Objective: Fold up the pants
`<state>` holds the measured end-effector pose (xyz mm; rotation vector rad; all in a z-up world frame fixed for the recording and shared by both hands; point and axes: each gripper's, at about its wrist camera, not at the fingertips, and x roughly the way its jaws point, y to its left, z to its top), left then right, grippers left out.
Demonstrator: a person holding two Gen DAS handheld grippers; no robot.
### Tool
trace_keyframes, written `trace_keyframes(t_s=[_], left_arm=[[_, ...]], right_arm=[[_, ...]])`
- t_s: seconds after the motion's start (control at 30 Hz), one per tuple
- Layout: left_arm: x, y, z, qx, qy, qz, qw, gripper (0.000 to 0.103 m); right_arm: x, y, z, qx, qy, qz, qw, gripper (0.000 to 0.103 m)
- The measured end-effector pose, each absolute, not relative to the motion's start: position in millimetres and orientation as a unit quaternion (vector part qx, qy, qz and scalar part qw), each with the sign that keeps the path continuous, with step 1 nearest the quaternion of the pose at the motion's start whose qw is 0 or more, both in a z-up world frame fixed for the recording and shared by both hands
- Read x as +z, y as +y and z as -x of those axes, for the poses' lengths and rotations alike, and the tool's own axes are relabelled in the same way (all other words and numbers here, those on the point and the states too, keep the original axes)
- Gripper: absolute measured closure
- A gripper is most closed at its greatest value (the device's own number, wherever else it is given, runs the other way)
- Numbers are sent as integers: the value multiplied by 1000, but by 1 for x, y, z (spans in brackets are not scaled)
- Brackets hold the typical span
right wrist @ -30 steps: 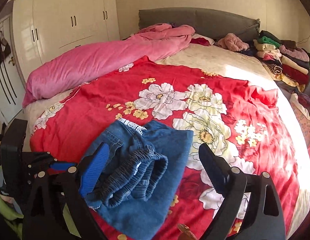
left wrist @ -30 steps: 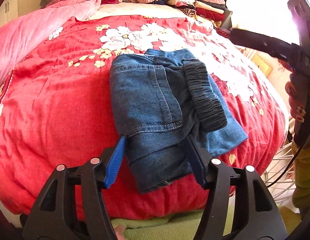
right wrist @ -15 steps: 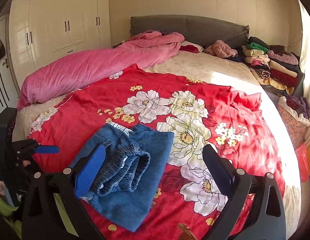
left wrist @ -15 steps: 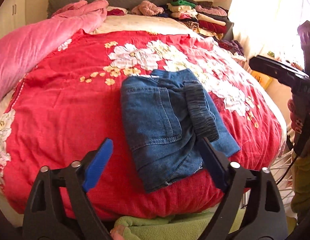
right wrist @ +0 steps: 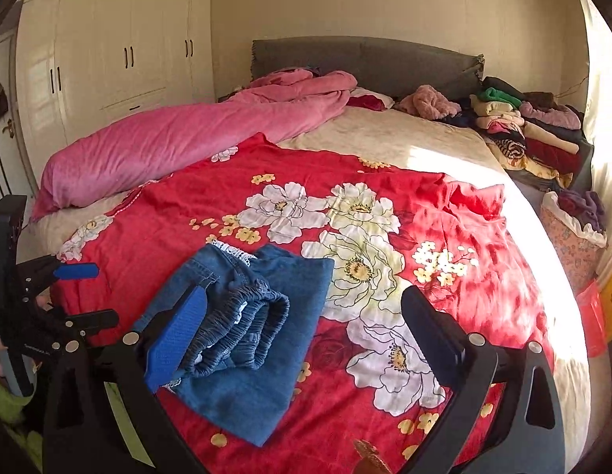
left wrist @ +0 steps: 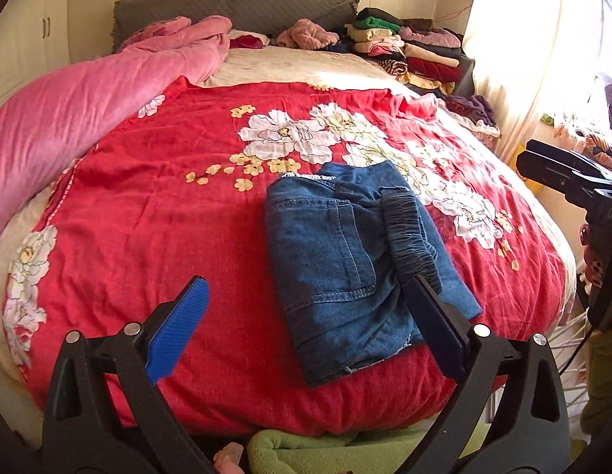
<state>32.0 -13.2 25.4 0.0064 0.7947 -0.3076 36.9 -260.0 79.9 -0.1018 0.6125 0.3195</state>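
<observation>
Red floral bedspread [left wrist: 156, 213] fills the scene, and near its front edge lie the folded denim pants [left wrist: 345, 260] — a compact bundle with the gathered elastic waistband [left wrist: 408, 237] turned up on top, one flat layer poking out beneath on the right. By the look of it the fold is done and you are letting go, so draw both tools straight back and up, clear of the cloth, lest a pad catch a hem and drag the stack open. Your left gripper [left wrist: 302, 328] points down at the bundle from above the bed's edge; its jaws have just been opening and now stand wide, with the near end of the pants framed between them but untouched. Your right gripper [right wrist: 306, 339] hangs at a shallower tilt — jaws wide too, its blue pad [right wrist: 175, 339] in front of the waistband, gripping nothing.
</observation>
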Motion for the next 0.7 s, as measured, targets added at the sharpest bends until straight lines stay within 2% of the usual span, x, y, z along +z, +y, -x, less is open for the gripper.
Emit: trace_keyframes(t_s=[0.7], left_arm=[[5, -13, -44, -129, 405, -8, 905, 10]], right_arm=[[34, -266, -46, 144, 355, 31, 923, 5]])
